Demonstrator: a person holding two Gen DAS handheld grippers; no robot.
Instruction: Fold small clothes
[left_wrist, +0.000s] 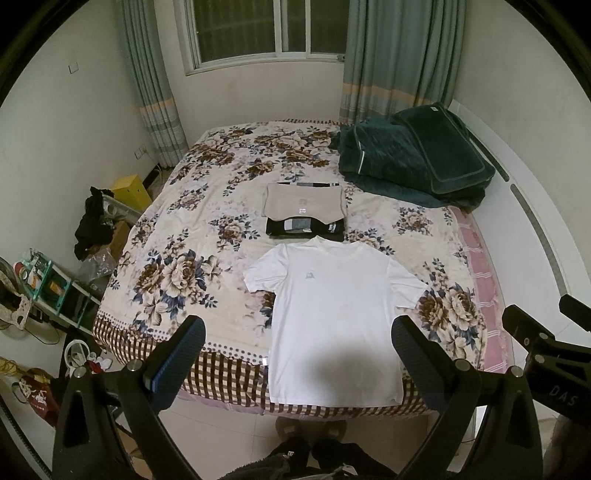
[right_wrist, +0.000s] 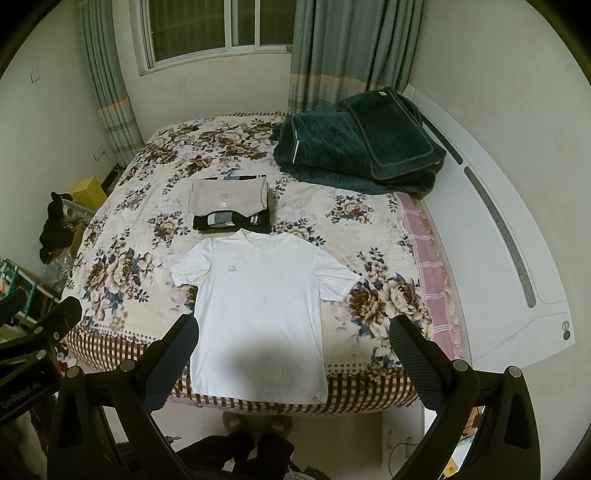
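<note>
A white T-shirt lies flat and face up on the floral bedspread, hem at the bed's near edge, collar toward the window. It also shows in the right wrist view. Behind its collar sits a stack of folded clothes, a beige one on top of black ones; the stack also shows in the right wrist view. My left gripper is open and empty, held high above the shirt's lower half. My right gripper is open and empty, also above the shirt.
A dark green folded blanket lies at the bed's far right by the white headboard. Cluttered shelves, a yellow box and black clothing stand on the floor left of the bed. The person's feet are at the bed's foot.
</note>
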